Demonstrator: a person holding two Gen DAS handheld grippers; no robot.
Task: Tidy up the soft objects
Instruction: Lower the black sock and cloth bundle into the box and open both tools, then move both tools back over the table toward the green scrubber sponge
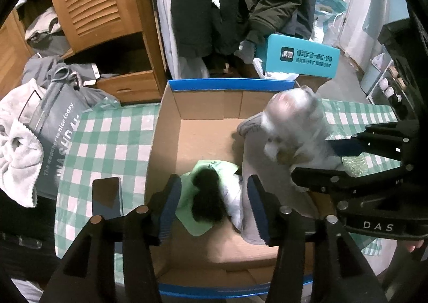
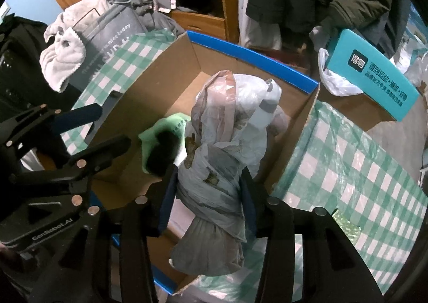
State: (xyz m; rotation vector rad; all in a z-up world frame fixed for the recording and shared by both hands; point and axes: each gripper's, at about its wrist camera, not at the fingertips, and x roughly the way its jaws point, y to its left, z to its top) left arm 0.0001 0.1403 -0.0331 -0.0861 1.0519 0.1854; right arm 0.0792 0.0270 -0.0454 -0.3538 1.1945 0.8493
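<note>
Right gripper (image 2: pixel 207 196) jaws are part open, flanking the grey bundle (image 2: pixel 214 169); whether the pads still press it cannot be told. The bundle stands in the box (image 2: pixel 254 58), right side. Left gripper (image 1: pixel 211 206) is part open, holding nothing, above the green bag (image 1: pixel 192 190) on the box floor. Cloth (image 2: pixel 347 169) lies beneath.

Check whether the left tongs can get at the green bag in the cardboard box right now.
Probably yes. The left tongs hang right above the green bag on the floor of the cardboard box, jaws apart, nothing between. The grey plastic bundle in the right tongs sits just beside it.
</note>
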